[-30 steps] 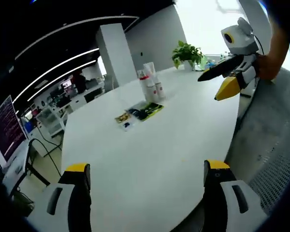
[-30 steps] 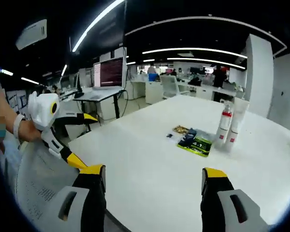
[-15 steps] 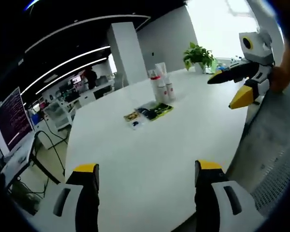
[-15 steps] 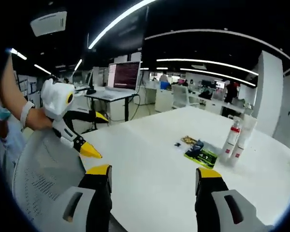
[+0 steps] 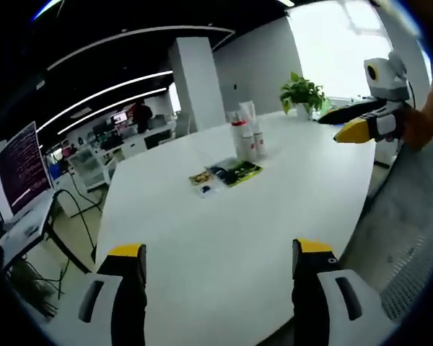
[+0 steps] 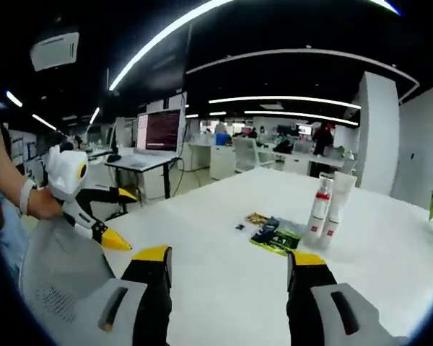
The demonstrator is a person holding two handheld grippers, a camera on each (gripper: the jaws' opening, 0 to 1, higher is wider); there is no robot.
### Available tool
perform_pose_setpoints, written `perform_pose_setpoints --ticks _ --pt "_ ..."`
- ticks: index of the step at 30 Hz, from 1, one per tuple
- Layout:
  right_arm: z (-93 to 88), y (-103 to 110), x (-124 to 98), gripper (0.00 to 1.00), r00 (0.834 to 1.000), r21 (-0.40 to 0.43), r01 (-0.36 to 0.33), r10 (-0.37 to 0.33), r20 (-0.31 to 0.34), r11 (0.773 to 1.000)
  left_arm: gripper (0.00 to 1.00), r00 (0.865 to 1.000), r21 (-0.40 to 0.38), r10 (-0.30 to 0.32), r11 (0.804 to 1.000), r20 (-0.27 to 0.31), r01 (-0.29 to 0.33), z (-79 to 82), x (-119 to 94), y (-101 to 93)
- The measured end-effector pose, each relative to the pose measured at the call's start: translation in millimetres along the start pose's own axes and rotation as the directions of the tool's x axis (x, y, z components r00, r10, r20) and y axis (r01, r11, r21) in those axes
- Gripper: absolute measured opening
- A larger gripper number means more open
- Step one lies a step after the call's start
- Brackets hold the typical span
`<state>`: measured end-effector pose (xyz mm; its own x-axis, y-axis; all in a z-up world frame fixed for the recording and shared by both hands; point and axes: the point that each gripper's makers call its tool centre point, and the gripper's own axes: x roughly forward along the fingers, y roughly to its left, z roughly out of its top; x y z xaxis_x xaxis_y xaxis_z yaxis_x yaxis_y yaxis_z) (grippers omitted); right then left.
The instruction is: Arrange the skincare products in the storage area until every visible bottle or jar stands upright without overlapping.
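My left gripper (image 5: pixel 215 252) sits near the table edge, jaws apart, nothing between them; my right gripper (image 6: pixel 227 258) is the same, jaws spread and empty. Versus a second ago both have narrowed a little, and the right gripper seen in the left gripper view (image 5: pixel 361 124) now points more level over the table (image 5: pixel 202 245); the left one in the right gripper view (image 6: pixel 94 223) hangs by the mesh chair (image 6: pixel 50 281). Products have not moved: flat sachets (image 6: pixel 263 229) lie on the tabletop mid-way out, and just behind them the red-capped bottle (image 6: pixel 318 203) and white tube (image 6: pixel 337 200) stand upright, close together, a smaller item beside them too blurred to call. A potted plant (image 5: pixel 301 92) sits farther back. I judge no arranging has started; I'm only approaching, well apart from everything.
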<state>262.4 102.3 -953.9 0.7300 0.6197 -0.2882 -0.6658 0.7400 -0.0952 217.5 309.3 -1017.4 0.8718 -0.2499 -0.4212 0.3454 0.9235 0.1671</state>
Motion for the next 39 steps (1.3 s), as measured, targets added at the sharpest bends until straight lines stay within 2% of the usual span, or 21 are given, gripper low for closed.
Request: perform_pose_setpoints --ticks 1,2,3,5,6,7,8,9,11,13,15,17,19,24,33,36,39 --pt "-7.7 -3 -2 0.74 0.998 0.000 0.017 -0.017 -0.054 1.000 0.79 1.000 0.001 -0.003 1.000 -0.004 0.003 -0.3 0 -1.2" --pt "-11.1 -3 -3 0.78 0.997 -0.022 0.010 -0.011 -0.070 1.000 0.79 1.000 0.007 -0.011 1.000 -0.007 0.011 -0.8 1 -2.9" --pt "-11.5 -2 -3 0.77 0.998 -0.036 0.004 -0.006 -0.055 0.999 0.78 1.000 0.007 -0.012 1.000 -0.008 0.012 -1.1 1 -3.2" --pt "-24.4 1 -7 0.70 0.997 -0.065 -0.004 -0.001 -0.077 0.998 0.77 1.000 0.004 -0.015 1.000 -0.011 0.015 -1.9 1 -3.3" --pt "-40.8 4 -8 0.68 0.996 -0.069 -0.009 0.002 -0.094 0.998 0.77 1.000 -0.011 -0.022 1.000 -0.018 0.022 -3.1 2 -4.8" --pt "-53.9 5 -6 0.69 0.982 -0.105 -0.024 0.004 -0.187 0.994 0.76 1.000 -0.020 -0.020 1.000 -0.017 0.019 -3.0 2 -5.4" --pt "-51.8 3 -1 0.69 0.981 -0.139 -0.025 -0.003 -0.194 0.990 0.76 0.999 -0.020 -0.026 0.999 -0.025 0.026 -3.3 3 -8.0" --pt "-37.4 4 2 0.68 0.993 -0.137 -0.012 -0.004 -0.118 0.990 0.75 0.999 0.000 -0.033 0.999 -0.024 0.033 -3.2 3 -9.4" --pt "-41.2 9 0 0.66 0.990 -0.113 -0.037 0.021 -0.140 0.993 0.75 0.999 -0.016 -0.027 1.000 -0.021 0.027 -3.1 3 -7.1" --pt "-47.3 10 1 0.68 0.985 -0.136 -0.038 0.014 -0.172 0.990 0.74 1.000 -0.022 -0.021 1.000 -0.018 0.021 -3.1 2 -4.5" --pt "-39.6 18 3 0.68 0.988 -0.111 -0.059 0.042 -0.147 0.992 0.73 1.000 -0.022 -0.020 1.000 -0.021 0.019 -4.3 2 -3.3" --pt "-40.4 25 4 0.68 0.987 -0.132 -0.087 0.067 -0.149 0.987 0.73 0.999 -0.029 -0.015 0.999 -0.030 0.014 -6.5 1 -1.2" --pt "-50.7 29 4 0.68 0.978 -0.172 -0.119 0.086 -0.188 0.978 0.72 1.000 -0.027 -0.011 1.000 -0.023 0.010 -5.4 0 -0.7" --pt "-47.7 22 6 0.69 0.981 -0.083 -0.102 0.086 -0.172 0.991 0.70 0.999 -0.031 -0.006 1.000 -0.040 0.004 -8.5 1 1.0" --pt "-49.8 33 5 0.68 0.975 -0.085 -0.147 0.130 -0.182 0.986 0.67 0.998 -0.021 -0.014 1.000 -0.067 0.013 -14.6 1 0.6" --pt "-51.4 29 6 0.69 0.974 -0.072 -0.146 0.131 -0.184 0.987 0.67 0.997 -0.020 -0.012 1.000 -0.080 0.010 -16.7 1 0.6" --pt "-50.9 20 5 0.71 0.981 -0.061 -0.104 0.092 -0.174 0.993 0.64 0.997 -0.013 -0.009 1.000 -0.082 0.008 -16.9 1 0.9"
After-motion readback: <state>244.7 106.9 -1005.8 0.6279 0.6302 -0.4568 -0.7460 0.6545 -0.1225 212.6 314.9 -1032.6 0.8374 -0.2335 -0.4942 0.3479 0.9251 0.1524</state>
